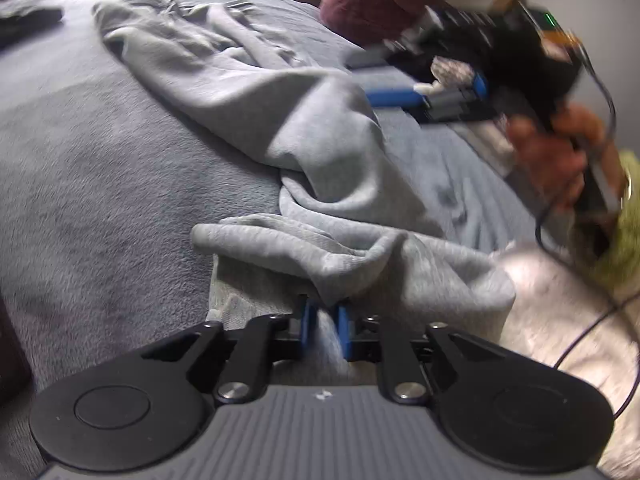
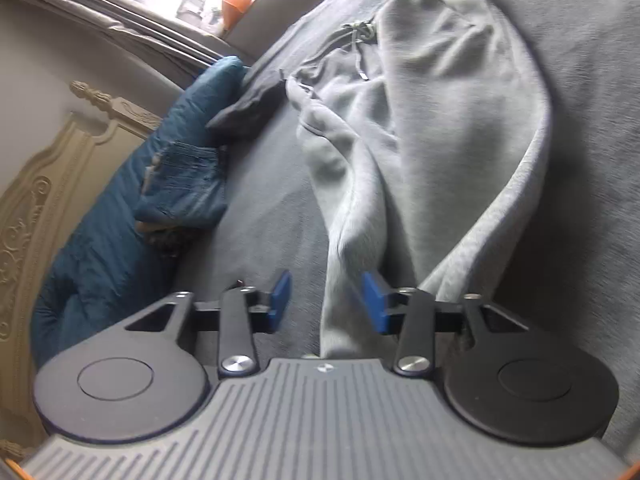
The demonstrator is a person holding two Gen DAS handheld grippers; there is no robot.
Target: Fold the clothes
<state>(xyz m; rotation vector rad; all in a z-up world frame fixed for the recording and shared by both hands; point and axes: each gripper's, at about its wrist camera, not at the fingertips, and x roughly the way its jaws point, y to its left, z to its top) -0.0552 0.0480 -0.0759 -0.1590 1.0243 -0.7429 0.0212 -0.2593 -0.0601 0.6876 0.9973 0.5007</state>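
Left wrist view: grey sweatpants (image 1: 320,168) sprawl across the bed (image 1: 100,200) from upper left to lower centre, where the left tool (image 1: 325,320) pinches a fold. Right wrist view: the right tool (image 2: 326,300) stands half-wide around a pant leg, unclamped.

Left claw (image 1: 325,320) clamped shut; right claw (image 2: 326,300) parted.

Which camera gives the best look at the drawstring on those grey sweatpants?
The right wrist view: the drawstring lies knotted at the waistband of the grey sweatpants, unobstructed. The left wrist view shows the sweatpants stretched across the bed, but no drawstring can be made out there.
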